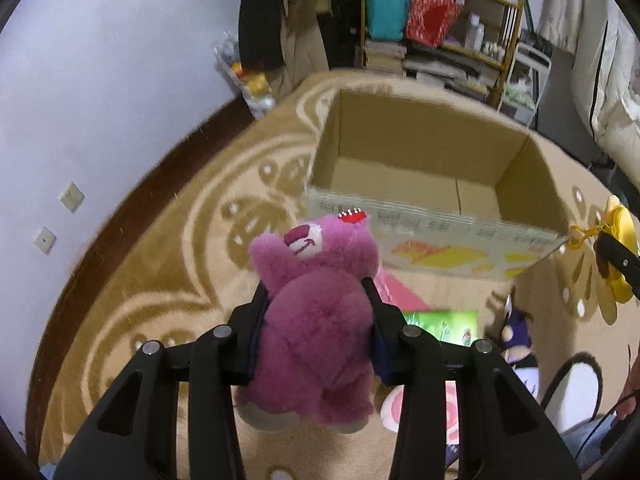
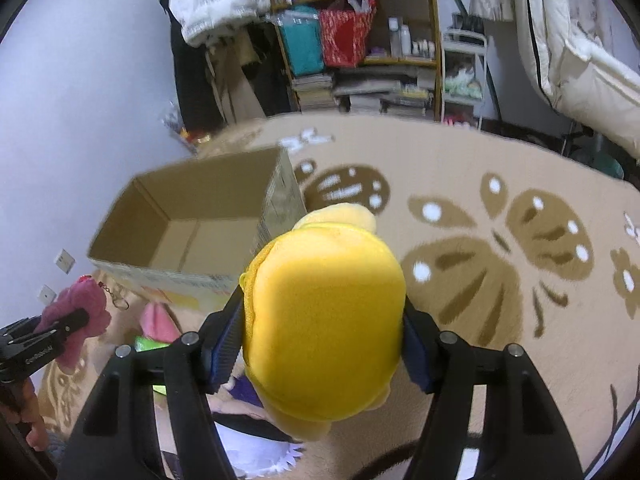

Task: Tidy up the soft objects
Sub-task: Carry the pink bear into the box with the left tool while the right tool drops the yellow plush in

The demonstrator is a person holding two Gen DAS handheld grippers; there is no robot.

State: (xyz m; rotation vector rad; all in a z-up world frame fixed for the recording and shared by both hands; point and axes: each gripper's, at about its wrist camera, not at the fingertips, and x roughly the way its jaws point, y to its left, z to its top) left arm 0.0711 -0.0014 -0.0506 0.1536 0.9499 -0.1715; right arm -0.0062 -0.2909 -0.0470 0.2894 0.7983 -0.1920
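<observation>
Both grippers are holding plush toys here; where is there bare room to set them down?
The cardboard box is empty inside. Bare rug stretches between the box and the shelf. It is crowded on the floor in front of the box, under the pink bear and yellow plush.

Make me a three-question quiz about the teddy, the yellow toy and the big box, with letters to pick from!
1. Where is the cardboard box?
A. On the patterned rug
B. On the shelf
C. On the bed

2. What colour is the plush bear in the left tool?
A. Green
B. Purple-pink
C. White

3. What is the right tool doing?
A. Hanging open with nothing in it
B. Squeezing the yellow plush toy
C. Holding a book

Answers:
1 A, the box stands on the rug, its top open.
2 B, its fur is purple-pink all over, with a red patch on its head.
3 B, both pads press the yellow toy's sides.
</observation>
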